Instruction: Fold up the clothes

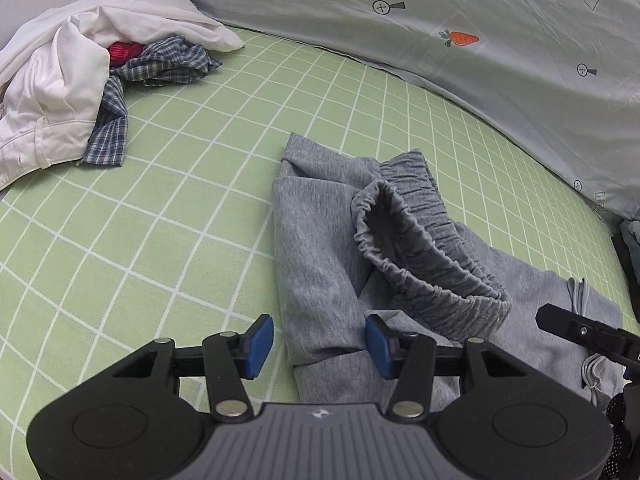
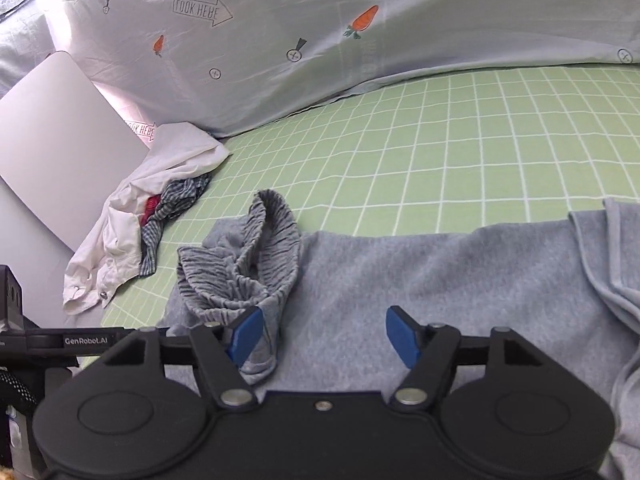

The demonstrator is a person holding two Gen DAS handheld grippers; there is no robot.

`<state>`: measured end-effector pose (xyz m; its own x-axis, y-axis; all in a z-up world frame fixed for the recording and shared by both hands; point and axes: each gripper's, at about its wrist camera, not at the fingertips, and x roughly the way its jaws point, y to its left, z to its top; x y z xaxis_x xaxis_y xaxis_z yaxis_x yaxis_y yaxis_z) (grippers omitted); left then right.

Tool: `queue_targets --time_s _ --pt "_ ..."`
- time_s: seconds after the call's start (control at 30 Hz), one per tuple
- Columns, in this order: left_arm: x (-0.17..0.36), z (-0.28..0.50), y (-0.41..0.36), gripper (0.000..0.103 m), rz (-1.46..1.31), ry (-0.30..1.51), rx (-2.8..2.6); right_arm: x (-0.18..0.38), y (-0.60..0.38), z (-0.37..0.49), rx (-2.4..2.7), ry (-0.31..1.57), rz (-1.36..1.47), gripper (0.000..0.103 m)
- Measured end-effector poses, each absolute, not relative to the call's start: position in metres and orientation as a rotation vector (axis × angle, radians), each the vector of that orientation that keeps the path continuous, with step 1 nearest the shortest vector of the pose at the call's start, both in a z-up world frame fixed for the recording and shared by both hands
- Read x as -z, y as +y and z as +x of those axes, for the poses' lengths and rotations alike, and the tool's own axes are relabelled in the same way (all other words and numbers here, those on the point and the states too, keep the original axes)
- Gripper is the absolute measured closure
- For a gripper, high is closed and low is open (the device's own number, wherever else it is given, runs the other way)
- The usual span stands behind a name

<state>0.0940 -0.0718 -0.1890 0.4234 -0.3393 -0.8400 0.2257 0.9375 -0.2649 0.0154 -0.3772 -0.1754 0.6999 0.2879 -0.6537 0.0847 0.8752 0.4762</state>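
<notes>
Green checked bedsheet (image 1: 168,208), pale printed duvet (image 1: 480,40) bunched along its far edge. Grey sweatpants (image 1: 320,240) lie mid-bed, elastic waistband (image 1: 424,248) rucked upward. Left gripper (image 1: 319,346) tilts down over a folded leg edge, jaws parted, pads not pressing the fabric. Right gripper (image 2: 325,337) angles down above the grey cloth, jaws apart, gripping nothing. White and plaid clothes pile (image 1: 80,88) sits well apart, far left.

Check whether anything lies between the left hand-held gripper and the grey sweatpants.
Nothing visible does. The left hand-held gripper hangs open right over the grey sweatpants; the white and plaid clothes pile lies far off.
</notes>
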Motion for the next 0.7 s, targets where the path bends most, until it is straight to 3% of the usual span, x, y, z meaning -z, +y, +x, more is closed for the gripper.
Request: queue_targets --time_s 0.17,0.3,0.47,0.7 --pt "0.195 0.099 -0.07 0.051 -0.118 1.109 0.358 0.18 -0.352 0.045 -0.223 0.835 0.537 0.054" --pt "0.199 0.103 -0.071 0.051 -0.109 1.127 0.367 0.181 -0.337 0.061 -0.275 0.852 0.525 0.056" --pt "0.2 0.106 -0.073 0.051 -0.093 1.131 0.381 0.186 -0.337 0.067 -0.277 0.877 0.544 0.042" --pt "0.2 0.111 -0.077 0.05 -0.069 1.132 0.397 0.188 -0.327 0.067 -0.303 0.881 0.536 0.032"
